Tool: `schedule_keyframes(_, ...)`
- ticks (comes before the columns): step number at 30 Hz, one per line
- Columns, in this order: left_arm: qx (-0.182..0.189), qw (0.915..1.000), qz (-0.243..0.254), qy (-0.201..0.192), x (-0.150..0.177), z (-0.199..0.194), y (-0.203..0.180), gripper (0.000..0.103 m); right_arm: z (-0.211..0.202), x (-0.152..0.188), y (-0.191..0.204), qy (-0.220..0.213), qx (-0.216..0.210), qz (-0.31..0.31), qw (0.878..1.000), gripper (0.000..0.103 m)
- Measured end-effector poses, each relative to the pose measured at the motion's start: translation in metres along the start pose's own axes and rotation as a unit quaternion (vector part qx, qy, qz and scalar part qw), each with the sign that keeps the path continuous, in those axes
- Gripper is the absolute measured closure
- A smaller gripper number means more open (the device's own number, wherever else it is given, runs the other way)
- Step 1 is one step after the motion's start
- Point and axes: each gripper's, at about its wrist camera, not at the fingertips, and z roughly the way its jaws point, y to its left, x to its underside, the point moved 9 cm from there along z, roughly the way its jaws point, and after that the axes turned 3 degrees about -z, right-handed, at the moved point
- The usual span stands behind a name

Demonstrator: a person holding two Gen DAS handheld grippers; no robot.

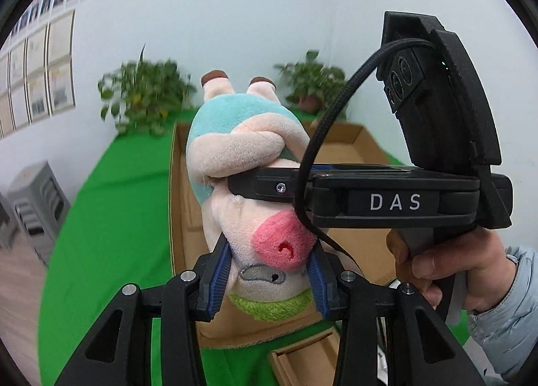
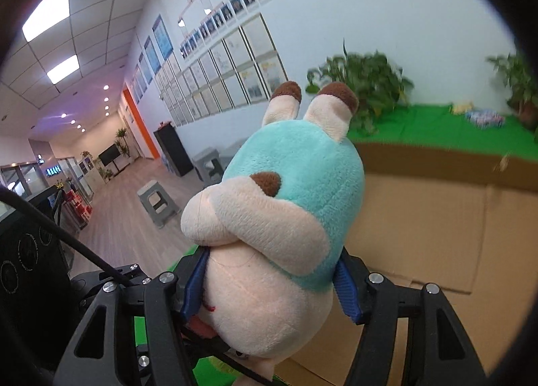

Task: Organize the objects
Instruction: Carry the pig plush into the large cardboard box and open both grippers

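Green cloth (image 1: pixel 101 218), upside-down plush pig (image 1: pixel 242 157), teal shirt, pink snout

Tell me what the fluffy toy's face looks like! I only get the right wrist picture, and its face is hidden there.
Observer: The plush toy has a big pink snout with a small red mouth.
Operator: What is holding its head?
Observer: The left tongs pinch the head, with one blue pad on each side of the snout.
Operator: And who is holding my tongs?
Observer: A hand in a light blue sleeve grips the handle of the right tongs.
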Motion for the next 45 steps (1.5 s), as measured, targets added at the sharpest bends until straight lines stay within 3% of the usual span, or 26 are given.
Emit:
schedule_keyframes(6, 0.000, 0.9967, -0.048, 0.066, 0.096, 0.040, 0.046, 0.064, 0.055, 0.048, -0.029, 0.062, -0.011, 0.032, 0.998, 0.040)
schedule_keyframes(10, -0.002, 0.9942, -0.062, 0.088, 0.124, 0.056, 0.060, 0.063, 0.075, 0.068, -0.038, 0.089, -0.013, 0.040, 0.995, 0.040)
schedule_keyframes(15, -0.010, 0.9930, -0.076, 0.090, 0.109, 0.084, 0.089, 0.056, 0.079, 0.073, -0.034, 0.097, -0.007, 0.035, 0.995, 0.040)
schedule_keyframes(23, -0.039, 0.9925, -0.079, 0.085, 0.089, 0.081, 0.110, 0.052, 0.083, 0.067, -0.023, 0.091, 0.029, 0.022, 0.995, 0.038)
schedule_keyframes(25, -0.041, 0.9926, -0.086, 0.076, 0.089, 0.072, 0.113, 0.052, 0.085, 0.067, -0.024, 0.092, 0.038, 0.023, 0.995, 0.035)
schedule_keyframes(28, -0.050, 0.9928, -0.091, 0.060, 0.088, 0.064, 0.122, 0.047, 0.091, 0.066, -0.027, 0.093, 0.049, 0.031, 0.994, 0.022)
schedule_keyframes(33, -0.066, 0.9932, -0.088, 0.037, 0.105, -0.001, 0.081, 0.043, 0.081, 0.066, -0.027, 0.099, 0.064, 0.032, 0.993, 0.013)
schedule_keyframes(34, -0.068, 0.9934, -0.088, 0.031, 0.106, -0.011, 0.081, 0.041, 0.071, 0.062, -0.025, 0.090, 0.072, 0.023, 0.993, 0.010)
schedule_keyframes(35, -0.071, 0.9932, -0.090, 0.021, 0.106, -0.022, 0.077, 0.038, 0.063, 0.056, -0.022, 0.079, 0.077, 0.015, 0.994, 0.000)
schedule_keyframes(40, -0.078, 0.9910, -0.100, -0.041, 0.099, -0.083, 0.052, 0.025, -0.013, 0.047, -0.010, 0.019, 0.125, -0.005, 0.992, 0.001)
schedule_keyframes(45, -0.090, 0.9889, -0.090, -0.077, 0.097, -0.134, 0.005, 0.012, -0.079, 0.060, 0.000, -0.002, 0.149, 0.003, 0.989, 0.001)
